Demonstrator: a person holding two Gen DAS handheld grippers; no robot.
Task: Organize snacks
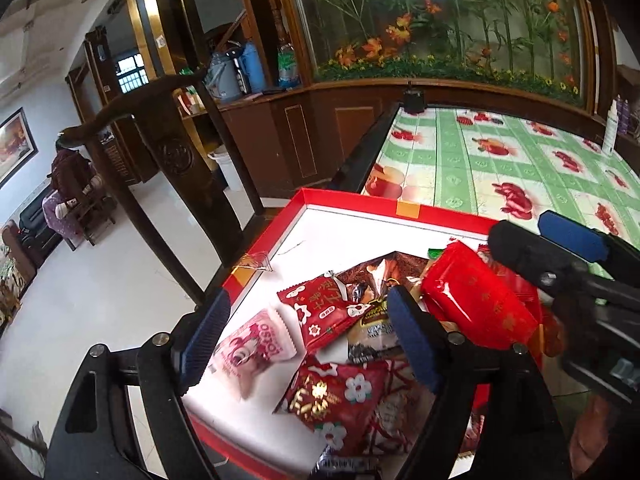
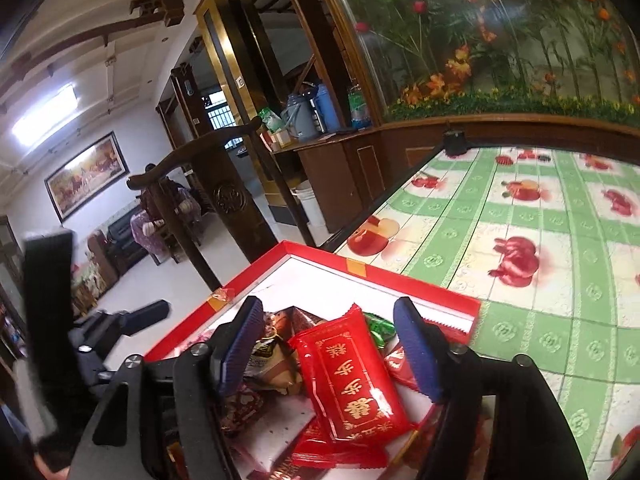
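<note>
A shallow red-rimmed box [image 1: 360, 200] with a white floor sits at the table's near left corner and holds several snack packets. My left gripper [image 1: 308, 298] hangs open over them, above a pink packet [image 1: 256, 350] and a red flower-print packet [image 1: 320, 312]; nothing is pinched. My right gripper [image 2: 327, 304] is open too, with its pads either side of a glossy red packet with gold characters [image 2: 352, 376] lying on the pile, and neither pad touches it. The same red packet [image 1: 476, 304] shows in the left wrist view below the right gripper [image 1: 520, 228].
The table wears a green-and-white fruit-print cloth [image 2: 520, 240], bare beyond the box [image 2: 400, 284]. A dark wooden chair back [image 1: 176, 152] stands just left of the box. A white bottle [image 1: 610, 128] stands at the far right edge. A person [image 1: 68, 172] sits far off in the room.
</note>
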